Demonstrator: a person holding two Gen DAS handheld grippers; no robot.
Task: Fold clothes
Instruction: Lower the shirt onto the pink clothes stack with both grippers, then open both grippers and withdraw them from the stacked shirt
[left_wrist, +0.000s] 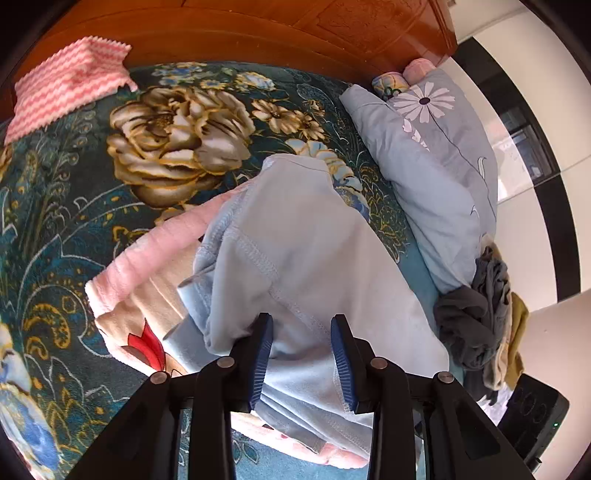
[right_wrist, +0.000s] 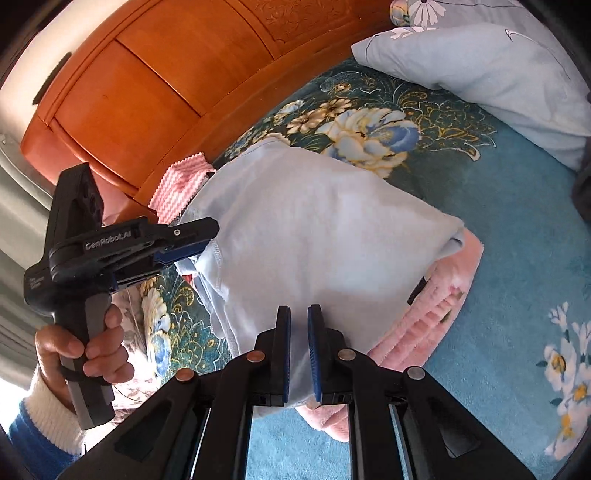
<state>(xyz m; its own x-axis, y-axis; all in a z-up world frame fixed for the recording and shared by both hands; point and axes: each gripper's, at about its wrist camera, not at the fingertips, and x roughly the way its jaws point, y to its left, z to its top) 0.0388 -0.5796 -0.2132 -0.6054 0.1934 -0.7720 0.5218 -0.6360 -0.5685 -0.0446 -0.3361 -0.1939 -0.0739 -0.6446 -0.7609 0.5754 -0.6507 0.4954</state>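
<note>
A folded light blue garment (left_wrist: 306, 258) lies on a pink fleece cloth (left_wrist: 147, 266) on the floral teal bedspread (left_wrist: 74, 192). My left gripper (left_wrist: 302, 332) is open, its blue pads astride the garment's near hem; the garment fills the gap. In the right wrist view the same garment (right_wrist: 314, 229) lies on the pink cloth (right_wrist: 443, 295), and the left gripper (right_wrist: 192, 240) reaches its left edge. My right gripper (right_wrist: 299, 325) is over the garment's near edge, its pads a narrow gap apart with blue fabric between them.
A wooden headboard (right_wrist: 166, 92) runs behind the bed. A pink zigzag cloth (left_wrist: 66, 88) lies at the back left. A pale blue quilt with daisy print (left_wrist: 436, 166) and a heap of dark and tan clothes (left_wrist: 480, 317) lie at the right.
</note>
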